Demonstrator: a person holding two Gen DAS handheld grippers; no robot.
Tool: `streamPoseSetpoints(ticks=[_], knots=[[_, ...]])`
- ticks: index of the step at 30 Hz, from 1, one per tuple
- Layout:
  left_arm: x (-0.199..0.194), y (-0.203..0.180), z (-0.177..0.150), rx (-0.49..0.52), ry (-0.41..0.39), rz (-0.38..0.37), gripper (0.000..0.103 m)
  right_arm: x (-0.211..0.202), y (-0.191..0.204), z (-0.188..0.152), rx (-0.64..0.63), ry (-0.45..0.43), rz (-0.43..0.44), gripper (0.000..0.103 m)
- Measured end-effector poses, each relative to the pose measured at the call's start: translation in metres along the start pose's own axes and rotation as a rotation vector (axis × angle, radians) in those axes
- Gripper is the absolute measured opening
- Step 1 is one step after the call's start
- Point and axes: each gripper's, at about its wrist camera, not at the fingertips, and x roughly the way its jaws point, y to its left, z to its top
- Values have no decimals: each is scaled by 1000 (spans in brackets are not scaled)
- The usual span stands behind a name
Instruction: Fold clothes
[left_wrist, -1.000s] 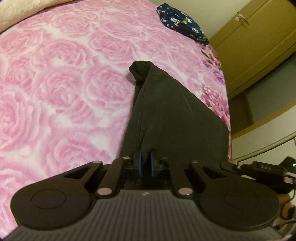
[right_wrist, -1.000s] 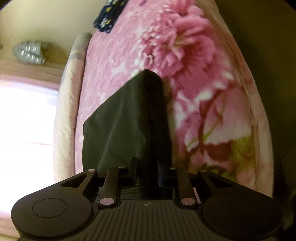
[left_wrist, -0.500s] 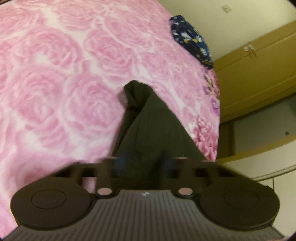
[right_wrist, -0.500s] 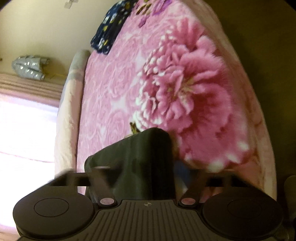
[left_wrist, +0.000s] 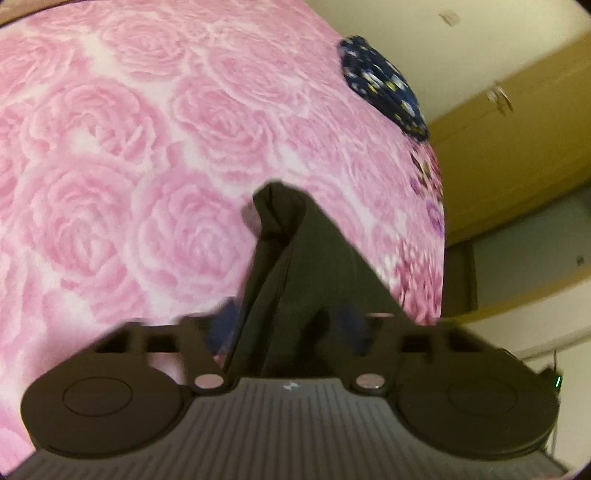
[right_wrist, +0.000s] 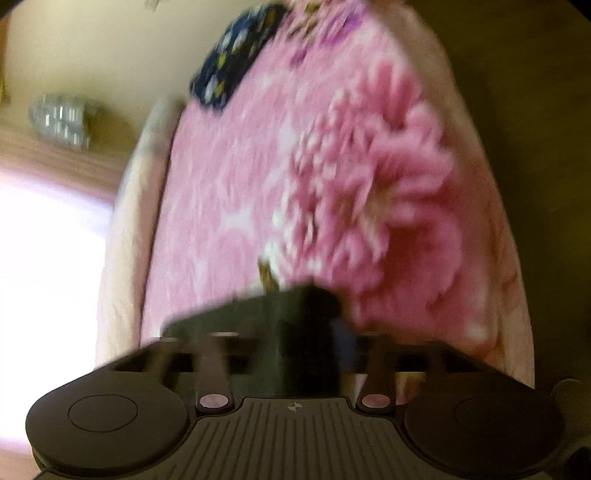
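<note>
Slippage is the main risk: the left gripper (left_wrist: 286, 325) has spread its fingers around the dark garment (left_wrist: 306, 266), which trails onto the pink bedspread (left_wrist: 110, 155). Right gripper (right_wrist: 314, 339) is too blurred to tell its grip; cloth may bunch unevenly.

A second ago my left claw (left_wrist: 284, 325) was pinched on the dark garment (left_wrist: 310, 266); now its blue fingers (left_wrist: 225, 317) stand wide apart, with the cloth loose between them. My right claw (right_wrist: 291, 343) has spread too. In the right wrist view the garment (right_wrist: 258, 317) has sunk from mid-frame to the lower centre, and the patterned navy cloth (right_wrist: 236, 66) shows larger at the top.
</note>
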Motion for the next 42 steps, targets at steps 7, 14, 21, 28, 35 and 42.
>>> streamPoseSetpoints(ticks=[7,14,21,28,35,42], knots=[[50,-16,36,24,46,-11,14,35,-10,12,130,119,-6,36],[49,-7,15,189,-66,-33,11,29,-7,-3,5,21,-11,13],[23,-54,22,409,-133,167,21,11,35,3,-284,-68,-227,48],[29,-93,0,624,21,96,13,26,78,-21,-510,-3,-152,48],[4,-48,-56,575,75,146,10,20,83,-110,-818,161,-197,48],[-57,-51,-79,507,-23,226,5,-25,72,-155,-774,275,-233,47]])
